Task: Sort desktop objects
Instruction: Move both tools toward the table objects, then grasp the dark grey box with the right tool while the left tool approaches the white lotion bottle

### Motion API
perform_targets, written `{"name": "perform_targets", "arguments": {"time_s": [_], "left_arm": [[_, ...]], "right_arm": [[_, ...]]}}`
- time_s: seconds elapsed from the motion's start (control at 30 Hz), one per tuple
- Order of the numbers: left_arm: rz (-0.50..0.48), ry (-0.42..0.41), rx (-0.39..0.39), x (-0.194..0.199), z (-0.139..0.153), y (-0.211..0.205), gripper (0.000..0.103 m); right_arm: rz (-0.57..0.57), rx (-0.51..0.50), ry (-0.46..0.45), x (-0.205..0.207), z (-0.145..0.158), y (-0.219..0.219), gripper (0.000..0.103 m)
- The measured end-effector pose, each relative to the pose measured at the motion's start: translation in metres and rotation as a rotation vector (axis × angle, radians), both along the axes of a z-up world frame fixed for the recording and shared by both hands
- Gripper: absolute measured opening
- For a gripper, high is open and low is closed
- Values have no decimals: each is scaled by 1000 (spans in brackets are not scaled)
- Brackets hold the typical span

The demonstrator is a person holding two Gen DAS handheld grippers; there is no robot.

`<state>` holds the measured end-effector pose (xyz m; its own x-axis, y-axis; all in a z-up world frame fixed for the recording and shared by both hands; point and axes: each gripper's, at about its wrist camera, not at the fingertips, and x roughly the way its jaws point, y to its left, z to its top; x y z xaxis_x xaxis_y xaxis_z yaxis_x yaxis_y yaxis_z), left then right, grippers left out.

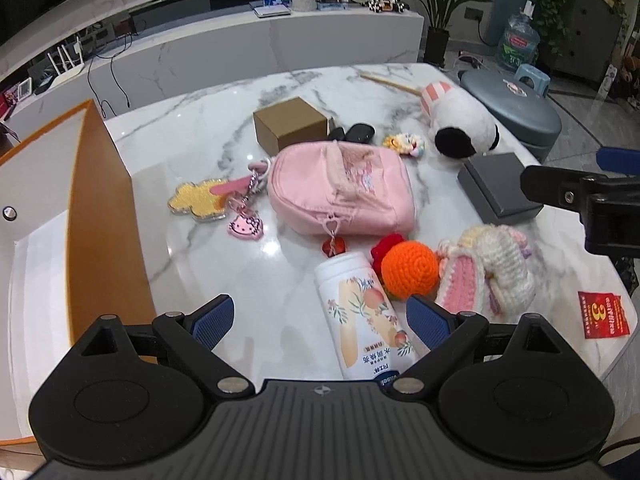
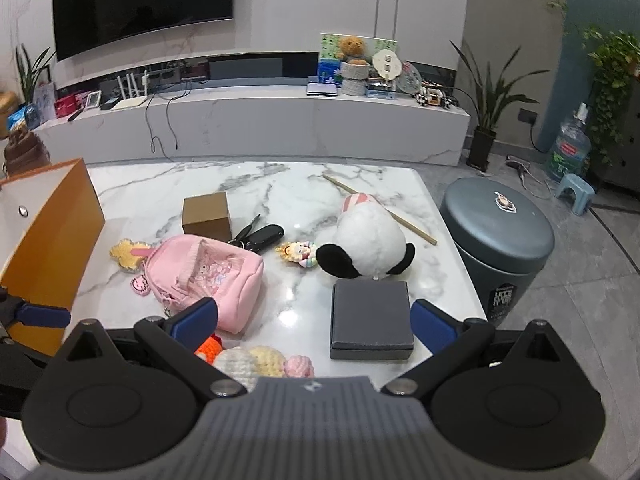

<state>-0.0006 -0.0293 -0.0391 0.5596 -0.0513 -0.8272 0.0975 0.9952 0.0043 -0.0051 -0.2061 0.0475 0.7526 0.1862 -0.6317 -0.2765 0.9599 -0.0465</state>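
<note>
Both the left gripper [image 1: 320, 322] and right gripper [image 2: 314, 320] have jaws spread wide, holding nothing, white bottle [image 1: 360, 312] at the left's twelve o'clock.

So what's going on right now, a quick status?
Left gripper open over white bottle. Right gripper open near grey box. Nothing held, orange bin waiting.

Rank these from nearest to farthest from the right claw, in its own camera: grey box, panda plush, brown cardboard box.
From the right claw:
1. Grey box, between its fingers, right of centre.
2. Panda plush, behind the grey box.
3. Brown cardboard box, far back, left.
</note>
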Motion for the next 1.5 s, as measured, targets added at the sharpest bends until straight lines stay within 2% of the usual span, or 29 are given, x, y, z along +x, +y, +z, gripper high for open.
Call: {"name": "perform_targets", "arguments": {"time_s": [0.17,0.37,0.63,0.87,0.97,1.1,1.2,1.23,1.27,1.37,1.5], "left_arm": [[-6,49,-13,4,-11,1,103],[-14,74,4,6,-22,-2,103],[-3,105,4,15,-38,-5,103],[26,107,-3,28,-47,-10,103],[48,115,-36,35,-52,-9,103],[68,87,-37,39,-53,-7,103],[68,77,-25,39,-54,-7,103],[65,78,-21,39,-54,-7,103],[64,83,-13,38,-54,-8,103],[58,99,-8,36,-56,-8,103],[73,52,-19,29,-58,-7,103]], "right_arm": [[-22,-2,39,22,-16,-10,102],[-81,57,133,50,-34,-26,102],[-98,-67,137,72,-64,-17,102],[-97,-57,177,86,-78,-16,102],[-97,-61,192,90,-84,-15,102],[-100,-52,204,95,-89,-20,102],[-97,-28,234,98,-92,-24,98],[-92,-18,249,100,-93,-25,89],[-89,-20,257,101,-94,-25,86],[-76,-37,245,100,-93,-24,83],[-66,-34,242,101,-93,-26,80]]}}
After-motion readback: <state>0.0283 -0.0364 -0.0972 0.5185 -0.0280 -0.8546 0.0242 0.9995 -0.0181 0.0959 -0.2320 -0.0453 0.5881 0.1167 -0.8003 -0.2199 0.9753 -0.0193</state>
